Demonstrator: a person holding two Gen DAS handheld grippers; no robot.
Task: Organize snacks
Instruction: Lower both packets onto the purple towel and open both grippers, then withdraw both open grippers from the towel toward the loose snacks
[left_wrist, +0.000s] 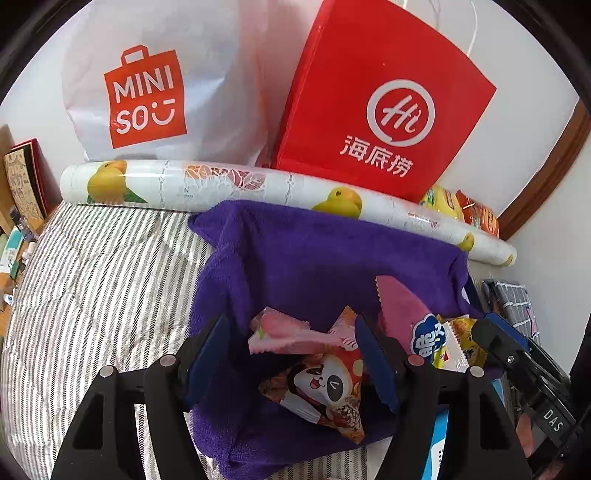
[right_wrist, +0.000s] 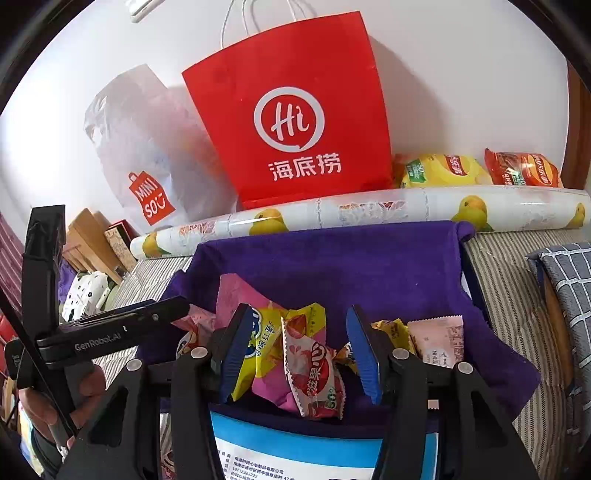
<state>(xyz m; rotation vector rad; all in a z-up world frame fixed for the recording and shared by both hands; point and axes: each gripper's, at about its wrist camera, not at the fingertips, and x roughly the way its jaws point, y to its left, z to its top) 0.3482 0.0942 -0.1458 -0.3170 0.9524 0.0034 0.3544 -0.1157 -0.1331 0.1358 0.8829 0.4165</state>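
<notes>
Two bags at white wall — striped bedding | purple towel

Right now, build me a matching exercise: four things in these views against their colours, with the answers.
Things:
1. towel
2. Haidilao bag
3. Miniso bag
4. panda snack packet

Colours:
A. white with a red logo
B. purple
C. red and orange with a black-and-white face
D. red with white lettering

Pairs: 1-B, 2-D, 3-A, 4-C
</notes>
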